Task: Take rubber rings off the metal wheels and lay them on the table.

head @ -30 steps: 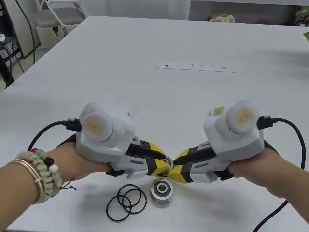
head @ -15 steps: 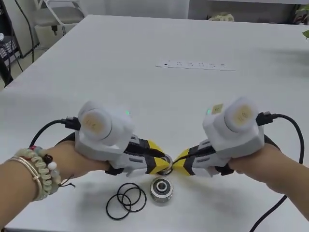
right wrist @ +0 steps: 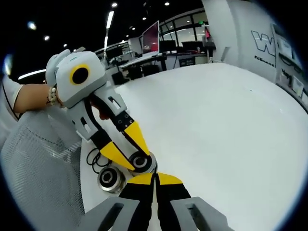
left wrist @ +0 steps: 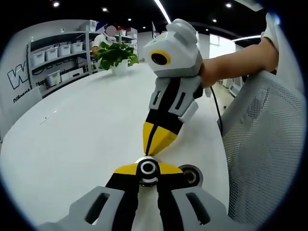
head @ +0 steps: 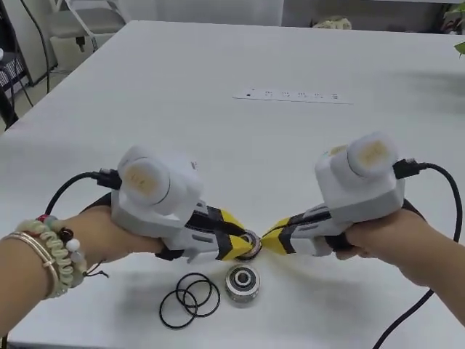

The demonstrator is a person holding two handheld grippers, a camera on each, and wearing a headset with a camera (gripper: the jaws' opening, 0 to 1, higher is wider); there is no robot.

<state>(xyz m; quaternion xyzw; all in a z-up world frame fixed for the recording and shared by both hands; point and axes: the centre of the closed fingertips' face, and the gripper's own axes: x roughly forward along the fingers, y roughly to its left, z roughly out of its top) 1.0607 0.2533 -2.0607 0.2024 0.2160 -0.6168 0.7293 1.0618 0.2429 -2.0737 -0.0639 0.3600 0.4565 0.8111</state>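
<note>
1. Nearest my headset camera, a small cluster of black rubber rings lies flat and overlapping on the white table.
2. Just beside the rings, on the right gripper's side, a loose metal wheel lies flat on the table, touching neither gripper. I cannot tell whether it carries a ring.
3. Left gripper: I have the yellow-tipped jaws narrowed around a held metal wheel. They clamp it just above the tabletop, and in the head view it sits a little beyond the loose wheel.
4. Right gripper: in its own view the jaws are drawn together to a thin seam, and their tips meet the rim of the held wheel. I cannot tell whether a ring is pinched between them.
5. The two grippers point at each other, tip to tip, with a hand behind each. The left wrist wears beaded bracelets, and a black cable trails from the rear of the right gripper.
6. Farther up the table, well apart from the work, lies a white power strip.
7. In the left gripper view, a potted plant stands toward the table's far end. Shelving with storage bins stands beyond it.
</note>
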